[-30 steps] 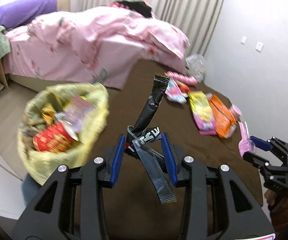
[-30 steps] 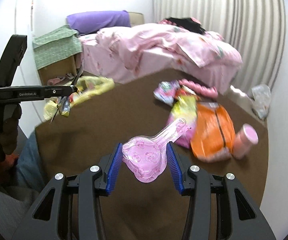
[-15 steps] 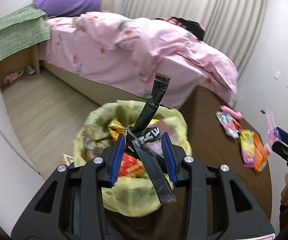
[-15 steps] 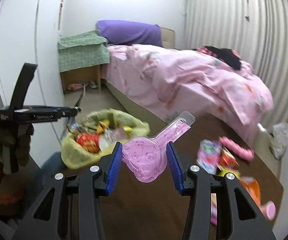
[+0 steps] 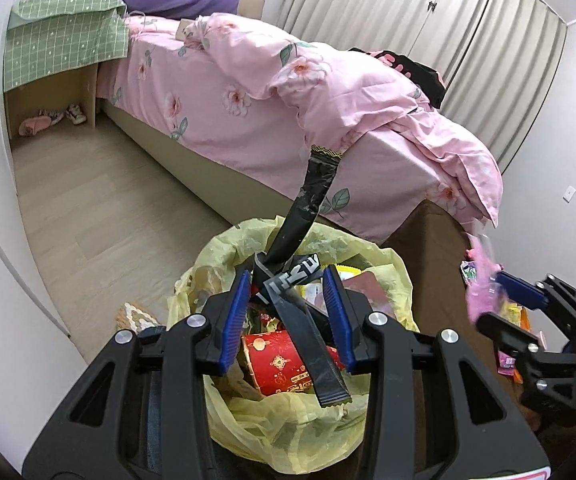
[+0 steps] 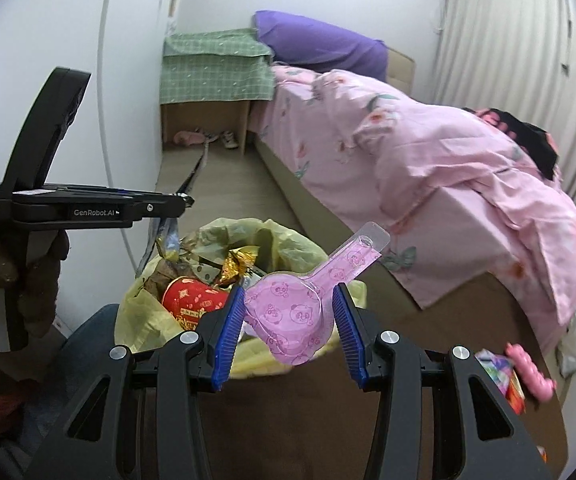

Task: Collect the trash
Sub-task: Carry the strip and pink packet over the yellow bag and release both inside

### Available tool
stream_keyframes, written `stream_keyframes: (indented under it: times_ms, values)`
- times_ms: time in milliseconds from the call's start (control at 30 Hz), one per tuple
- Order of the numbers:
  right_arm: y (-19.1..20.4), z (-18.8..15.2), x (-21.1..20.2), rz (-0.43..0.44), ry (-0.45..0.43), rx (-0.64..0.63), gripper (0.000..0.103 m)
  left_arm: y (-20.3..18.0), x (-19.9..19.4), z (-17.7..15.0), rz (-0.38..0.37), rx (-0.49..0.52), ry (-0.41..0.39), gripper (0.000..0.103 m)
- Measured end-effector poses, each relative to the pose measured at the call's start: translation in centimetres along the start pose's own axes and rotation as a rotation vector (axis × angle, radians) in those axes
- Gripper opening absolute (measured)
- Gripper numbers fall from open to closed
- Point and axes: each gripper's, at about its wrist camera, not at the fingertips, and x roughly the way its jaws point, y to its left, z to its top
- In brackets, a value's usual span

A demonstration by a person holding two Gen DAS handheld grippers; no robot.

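Note:
My left gripper (image 5: 286,298) is shut on a long black wrapper (image 5: 308,216) and holds it right over the open yellow trash bag (image 5: 288,420), which is full of wrappers and a red cup (image 5: 276,360). My right gripper (image 6: 288,320) is shut on a pink panda-print plastic package (image 6: 300,312) and holds it just above the near rim of the bag (image 6: 144,316). The right gripper with the pink package shows at the right in the left wrist view (image 5: 484,300). The left gripper shows side-on in the right wrist view (image 6: 184,200).
A brown table (image 6: 408,340) holds the bag at its left end, with several wrappers (image 6: 504,372) at the right. A bed with a pink quilt (image 5: 328,92) stands behind. A wooden bedside stand (image 5: 56,72) under green cloth is at the back left.
Both grippers have swung left from the table's wrappers to the trash bag, each keeping its item. The bag has grown larger and nearer in both views.

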Motion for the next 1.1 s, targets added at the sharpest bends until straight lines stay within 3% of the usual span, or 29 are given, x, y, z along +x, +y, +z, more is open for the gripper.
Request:
stream_keyframes:
  times_ms: [367,867,967,1100]
  values:
    - [-0.4,0.1,6.2,0.054,0.054,-0.056,0.043,1.1,3.4,-0.5,-0.017,-0.070,0.047,0.035]
    - [-1.9,-1.5,9.0,0.182,0.055,-0.040,0.043,1.0,6.6,-0.6,-0.028,-0.089,0.092,0.036]
    - [-2.1,-1.6,9.0,0.200,0.050,-0.039,0.043,1.1,7.2,-0.8,-0.045,-0.100,0.109,0.043]
    - [-2.0,-1.8,9.1,0.188,0.061,-0.043,0.047,1.3,7.1,-0.2,-0.097,-0.142,0.079,0.069]
